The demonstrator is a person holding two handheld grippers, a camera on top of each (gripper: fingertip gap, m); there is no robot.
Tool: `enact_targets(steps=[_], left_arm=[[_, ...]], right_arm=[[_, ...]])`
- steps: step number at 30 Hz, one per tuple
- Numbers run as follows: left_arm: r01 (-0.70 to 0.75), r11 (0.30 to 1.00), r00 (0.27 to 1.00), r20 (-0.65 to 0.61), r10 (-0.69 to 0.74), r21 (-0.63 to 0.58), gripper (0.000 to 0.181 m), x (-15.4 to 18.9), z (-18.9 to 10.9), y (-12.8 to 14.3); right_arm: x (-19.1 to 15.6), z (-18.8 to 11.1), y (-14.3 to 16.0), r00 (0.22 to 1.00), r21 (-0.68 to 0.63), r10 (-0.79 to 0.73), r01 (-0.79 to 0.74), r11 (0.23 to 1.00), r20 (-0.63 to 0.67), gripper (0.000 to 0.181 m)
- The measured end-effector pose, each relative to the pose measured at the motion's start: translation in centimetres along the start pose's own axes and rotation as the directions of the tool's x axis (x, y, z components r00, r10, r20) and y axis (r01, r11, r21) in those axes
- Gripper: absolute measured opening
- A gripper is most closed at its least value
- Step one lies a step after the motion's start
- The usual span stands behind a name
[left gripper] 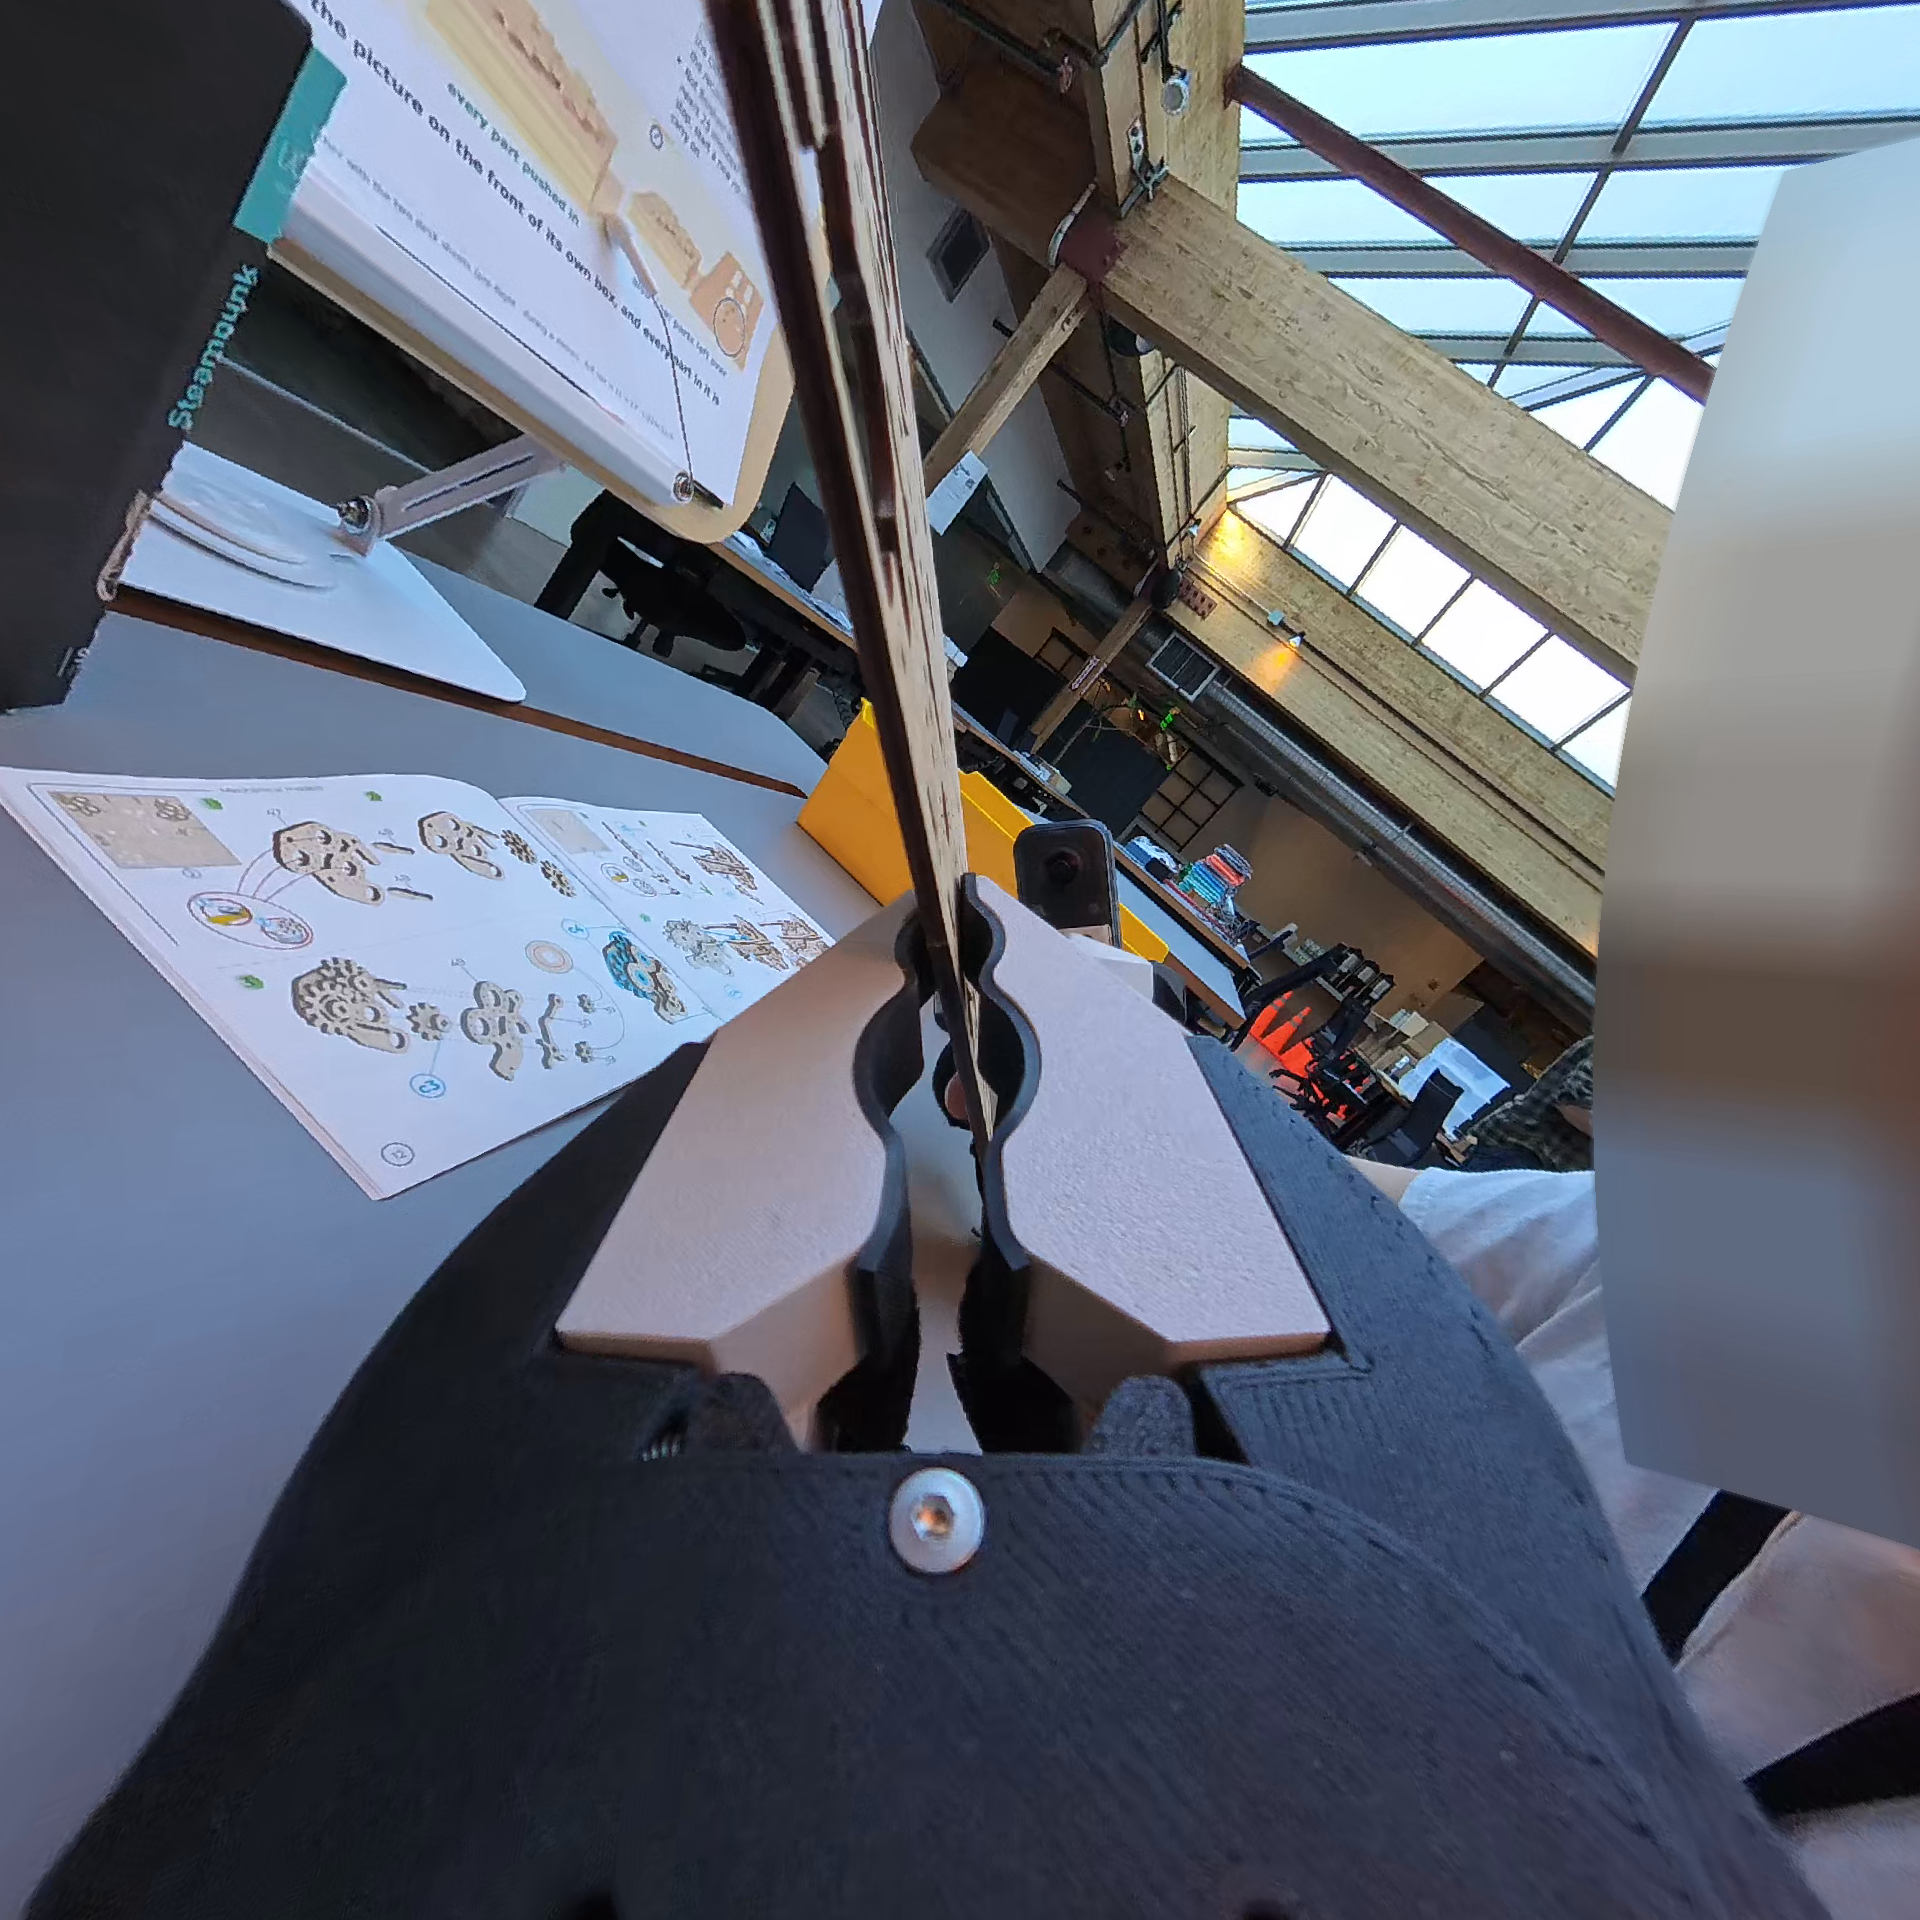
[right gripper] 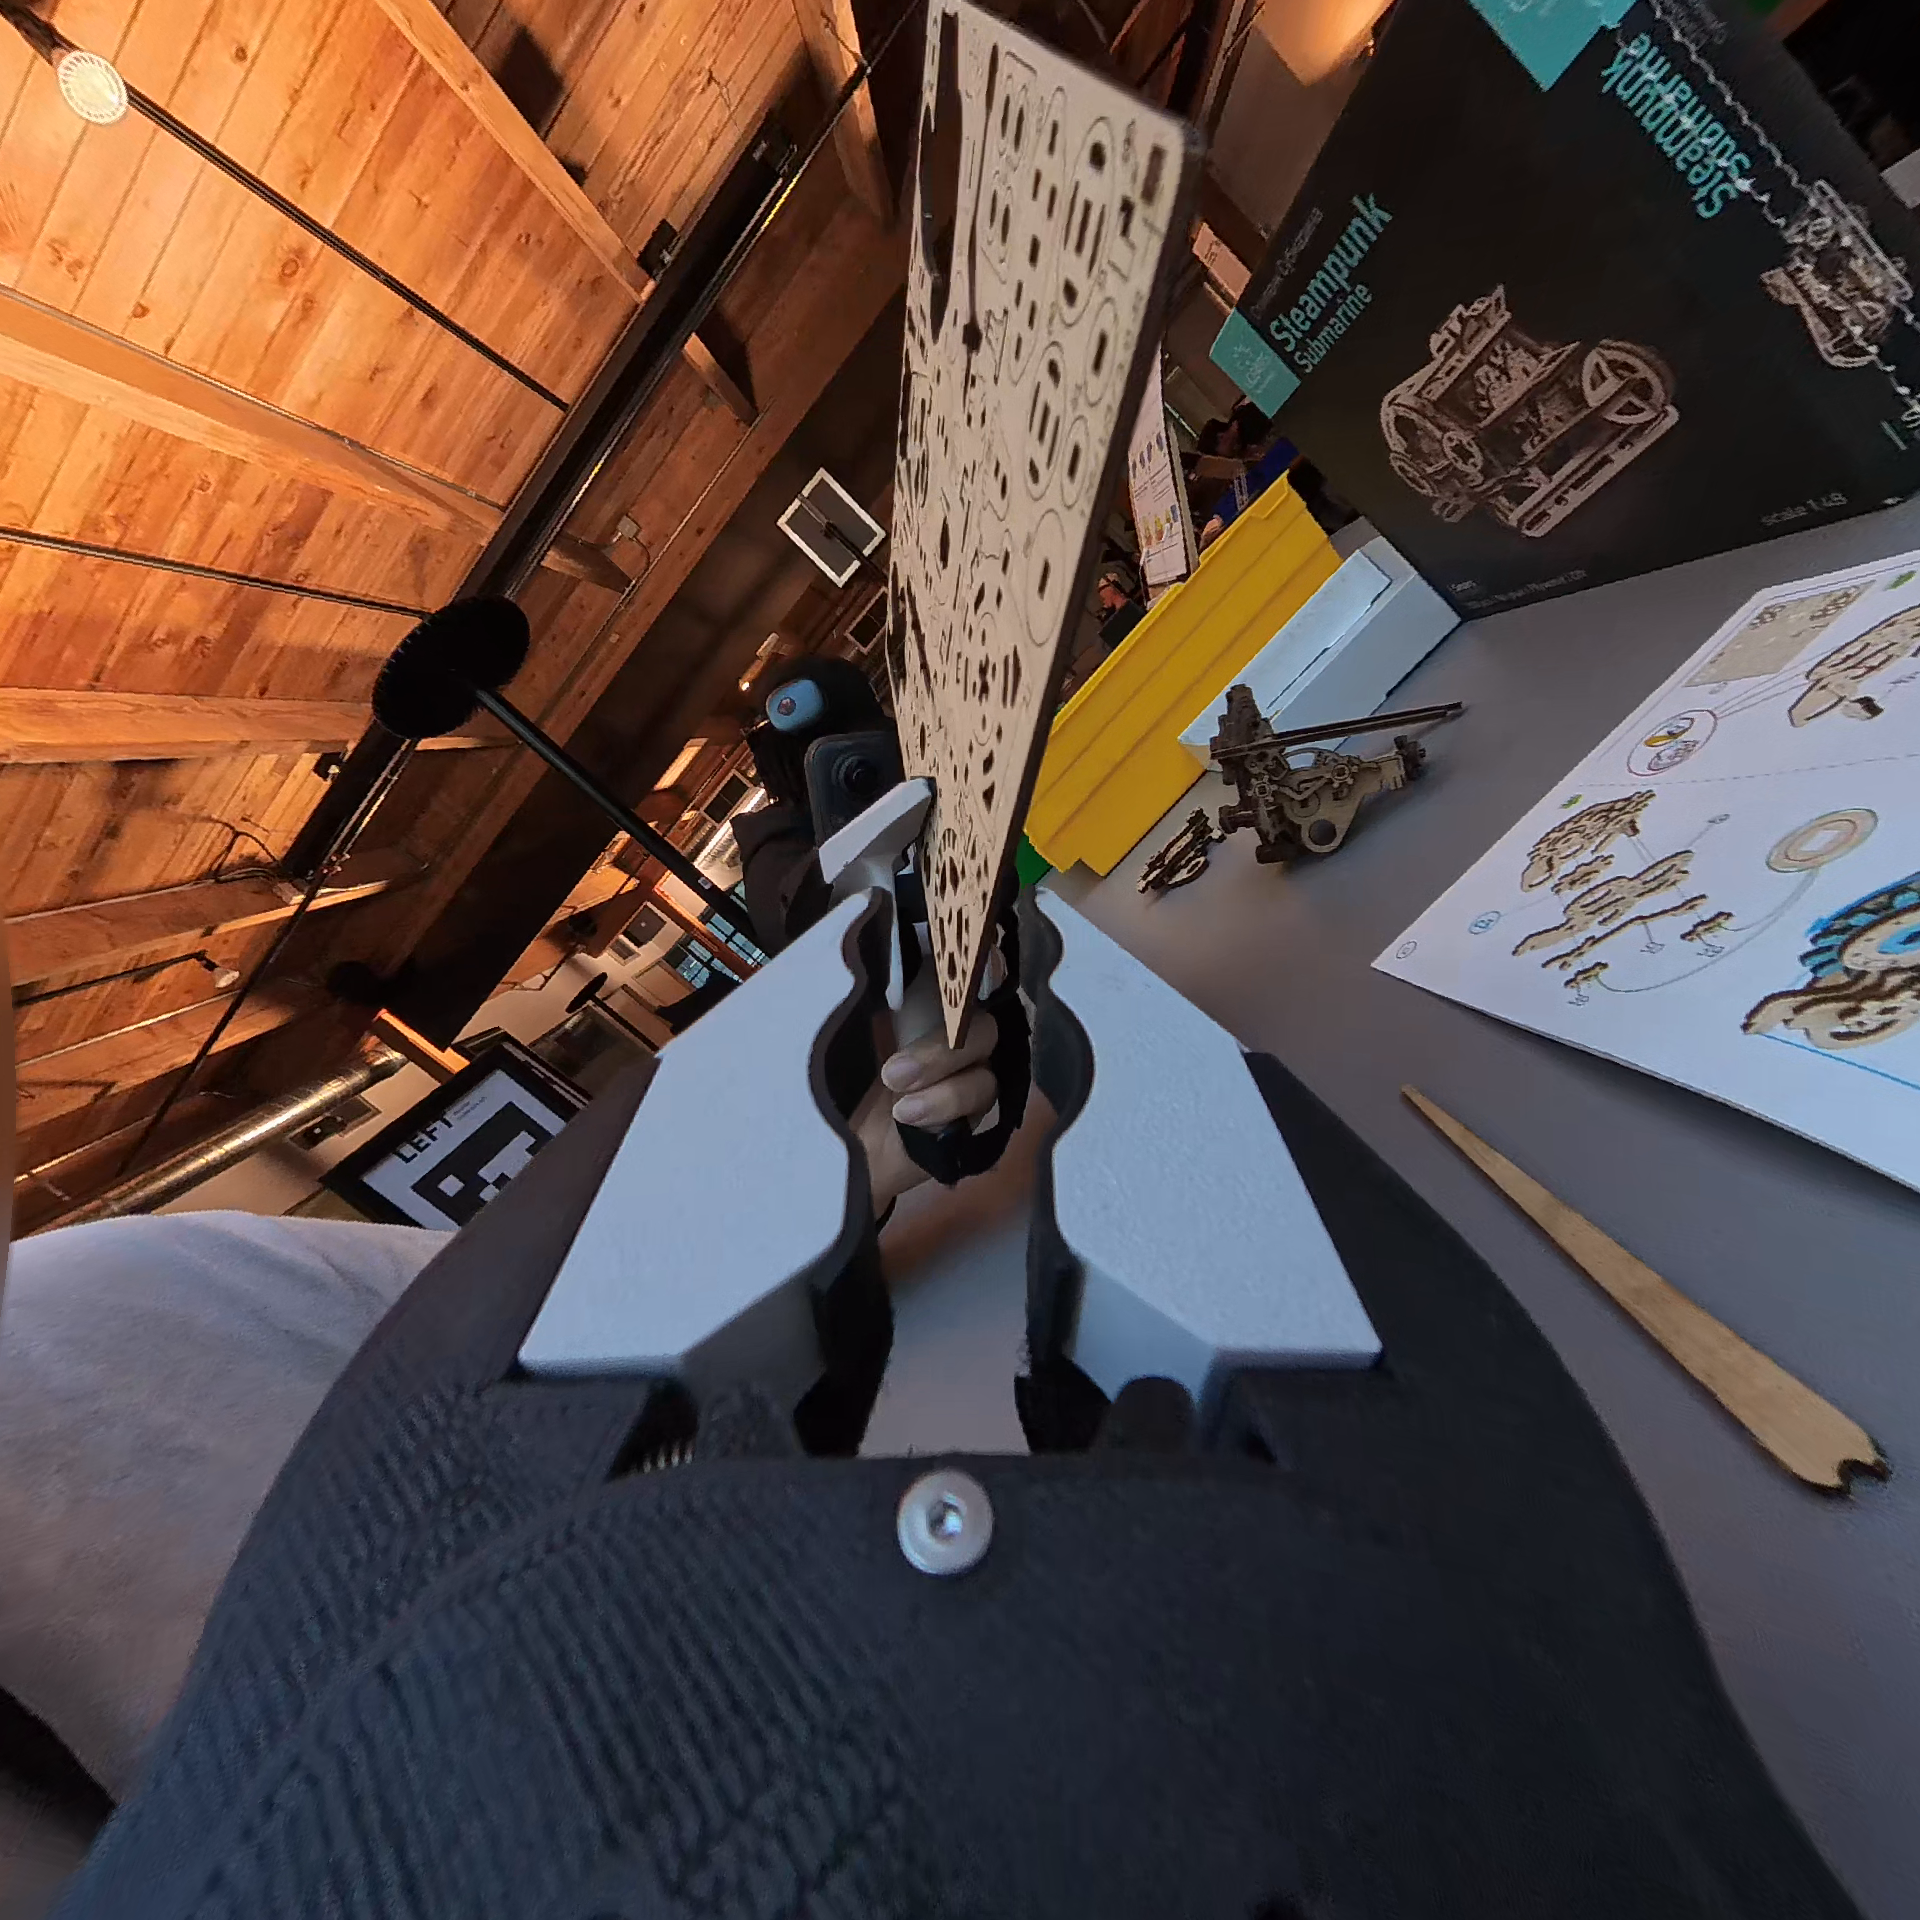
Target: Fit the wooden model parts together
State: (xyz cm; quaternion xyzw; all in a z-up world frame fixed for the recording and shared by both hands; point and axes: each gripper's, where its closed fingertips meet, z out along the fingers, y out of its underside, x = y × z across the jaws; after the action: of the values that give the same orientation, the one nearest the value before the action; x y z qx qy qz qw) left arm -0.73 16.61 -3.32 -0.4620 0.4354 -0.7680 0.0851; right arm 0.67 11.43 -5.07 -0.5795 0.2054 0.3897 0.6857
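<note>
A thin wooden sheet (right gripper: 1029,436) of laser-cut model parts stands upright in the air. My left gripper (left gripper: 951,920) is shut on its lower edge; in the left wrist view the sheet (left gripper: 862,416) shows edge-on. In the right wrist view the left gripper's white finger (right gripper: 883,831) presses the sheet's near face. My right gripper (right gripper: 951,925) is open, with the sheet's bottom corner between or just beyond its fingertips. A partly built wooden model (right gripper: 1299,779) and a small gear piece (right gripper: 1179,862) lie on the grey table (right gripper: 1351,1143).
An open instruction booklet (right gripper: 1714,852) lies on the table, and it also shows in the left wrist view (left gripper: 416,935). A pointed wooden stick (right gripper: 1642,1288) lies beside my right gripper. A black model box (right gripper: 1610,312), a yellow bin (right gripper: 1164,707) and a document stand (left gripper: 540,208) stand behind. The pointed wooden stick (right gripper: 1642,1288) is closer to my right gripper, around 11 cm from its tips; the left tips are 15 cm off.
</note>
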Motion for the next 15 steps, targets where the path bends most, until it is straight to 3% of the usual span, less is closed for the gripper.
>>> enact_targets(steps=[15], left_arm=[[-0.034,0.999,0.999,0.004,0.035,-0.033,0.0,0.5,0.9,1.3]], right_arm=[[0.9,0.0,0.7,0.997,-0.042,0.081,-0.082,0.996,-0.015,0.003]])
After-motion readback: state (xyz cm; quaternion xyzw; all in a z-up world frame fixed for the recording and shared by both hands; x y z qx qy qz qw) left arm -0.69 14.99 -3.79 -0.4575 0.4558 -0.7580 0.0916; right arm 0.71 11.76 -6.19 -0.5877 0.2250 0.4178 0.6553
